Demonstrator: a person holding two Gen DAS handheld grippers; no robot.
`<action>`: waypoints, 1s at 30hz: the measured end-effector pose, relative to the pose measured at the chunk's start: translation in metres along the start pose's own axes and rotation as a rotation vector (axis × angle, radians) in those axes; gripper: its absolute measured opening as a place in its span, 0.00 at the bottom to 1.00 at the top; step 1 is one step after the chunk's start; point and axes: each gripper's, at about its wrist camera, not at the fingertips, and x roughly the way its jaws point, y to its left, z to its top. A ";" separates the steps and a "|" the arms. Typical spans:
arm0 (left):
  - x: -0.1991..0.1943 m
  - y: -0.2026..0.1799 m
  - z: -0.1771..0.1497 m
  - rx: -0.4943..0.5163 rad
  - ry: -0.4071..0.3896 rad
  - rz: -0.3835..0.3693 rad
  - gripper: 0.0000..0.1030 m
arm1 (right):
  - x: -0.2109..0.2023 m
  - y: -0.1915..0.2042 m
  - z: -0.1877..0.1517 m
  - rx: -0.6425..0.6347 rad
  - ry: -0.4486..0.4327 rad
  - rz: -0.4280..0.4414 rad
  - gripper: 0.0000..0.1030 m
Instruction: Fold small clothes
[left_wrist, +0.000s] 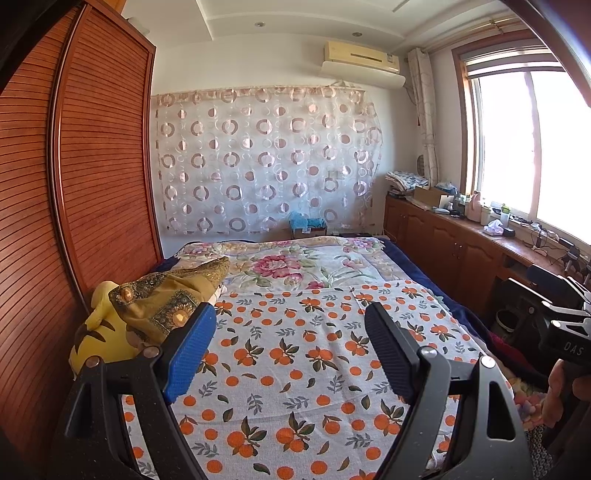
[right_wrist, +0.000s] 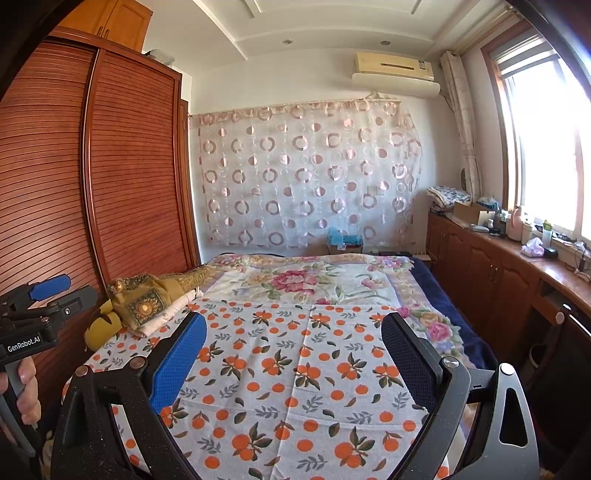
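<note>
I hold both grippers above the near end of the bed, level and aimed down its length. My left gripper (left_wrist: 290, 354) stands wide open with nothing between its pads, and my right gripper (right_wrist: 293, 360) is spread just as wide and just as empty. The only cloth that looks like small clothing is the heap by the wardrobe (right_wrist: 55, 166): a gold embroidered cloth (left_wrist: 166, 295) lying over pale folded fabric (right_wrist: 170, 308), with a yellow plush toy (left_wrist: 94, 332) tucked against it. Whether that heap waits to be folded or is a finished stack, I cannot tell from here; the orange-print sheet (left_wrist: 295, 369) in front of me lies flat and bare. The risks I judge are these: my left gripper sits just beside the heap, so a careless sweep could knock it against the toy or drag the stack askew. Reaching low, my open fingers could snag the orange-print sheet instead of a garment and pull it into wrinkles. The gold cloth looks slippery and could slide off the pale fabric if nudged.
</note>
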 end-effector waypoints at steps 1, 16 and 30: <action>0.000 0.000 0.000 0.000 0.000 0.000 0.81 | 0.000 0.000 0.000 0.000 0.000 0.000 0.94; 0.000 0.001 0.000 0.000 -0.002 -0.001 0.81 | -0.001 -0.002 -0.001 -0.003 -0.004 0.001 0.94; 0.000 0.000 -0.001 -0.001 -0.004 0.001 0.81 | -0.002 -0.003 -0.002 -0.002 -0.005 0.002 0.94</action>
